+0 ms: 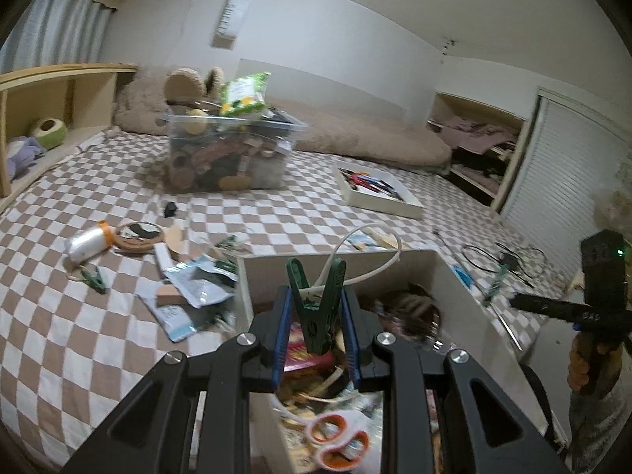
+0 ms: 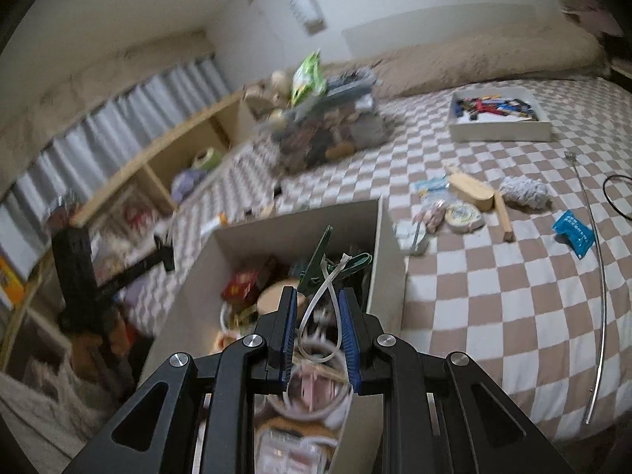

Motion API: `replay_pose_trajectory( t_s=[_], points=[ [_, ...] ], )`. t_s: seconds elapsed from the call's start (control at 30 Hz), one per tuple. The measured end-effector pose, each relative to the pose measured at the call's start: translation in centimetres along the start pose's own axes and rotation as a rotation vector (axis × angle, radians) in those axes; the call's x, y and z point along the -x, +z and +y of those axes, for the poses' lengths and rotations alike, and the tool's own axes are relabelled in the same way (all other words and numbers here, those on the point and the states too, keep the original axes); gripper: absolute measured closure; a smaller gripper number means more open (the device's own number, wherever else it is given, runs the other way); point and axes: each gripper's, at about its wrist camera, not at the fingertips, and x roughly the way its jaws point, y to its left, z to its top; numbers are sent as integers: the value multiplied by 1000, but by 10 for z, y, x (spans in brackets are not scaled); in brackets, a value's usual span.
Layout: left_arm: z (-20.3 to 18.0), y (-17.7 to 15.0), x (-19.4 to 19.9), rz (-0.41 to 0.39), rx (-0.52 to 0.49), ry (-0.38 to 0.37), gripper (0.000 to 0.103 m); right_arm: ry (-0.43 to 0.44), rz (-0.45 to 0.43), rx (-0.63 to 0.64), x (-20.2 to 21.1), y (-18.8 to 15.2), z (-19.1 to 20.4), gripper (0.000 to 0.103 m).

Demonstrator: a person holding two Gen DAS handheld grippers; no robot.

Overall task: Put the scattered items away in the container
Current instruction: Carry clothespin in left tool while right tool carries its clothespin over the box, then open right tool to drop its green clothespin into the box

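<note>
Holding a green clip [image 1: 316, 308] between its blue pads, the left hand-held gripper [image 1: 316, 331] sits lower centre of its frame, above the white box [image 1: 245, 288]. Right hand-held gripper [image 2: 316, 328]: narrow, pinching a white cable tie [image 2: 328, 288], lower centre, over the same box. Scissors [image 1: 339, 438] lie inside it, bottom centre. Scattered on the checked bed [image 1: 79, 335]: tape roll [image 1: 136, 237], packets [image 1: 197, 280], blue sachet [image 2: 572, 235]. Clear bin [image 1: 233, 150], upper centre.

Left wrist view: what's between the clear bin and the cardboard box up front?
Loose clutter on the checkered bedspread: a small black piece, a tape roll and torn packets. The clear bin and cardboard box stand apart.
</note>
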Motion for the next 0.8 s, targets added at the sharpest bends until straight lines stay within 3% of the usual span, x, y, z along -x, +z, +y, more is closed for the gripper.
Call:
replay_pose_trajectory(
  t_s=[0.17, 0.43, 0.63, 0.8],
  points=[
    [-21, -9, -2, 45, -31, -52, 79, -44, 152, 121, -17, -11, 24, 80],
    [-43, -24, -4, 127, -51, -109, 79, -143, 312, 333, -21, -28, 59, 80],
    [-55, -34, -1, 163, -71, -138, 79, -213, 369, 435, -21, -36, 73, 80],
    [-68, -44, -1, 204, -91, -177, 79, -247, 356, 453, -21, -35, 77, 80]
  ],
)
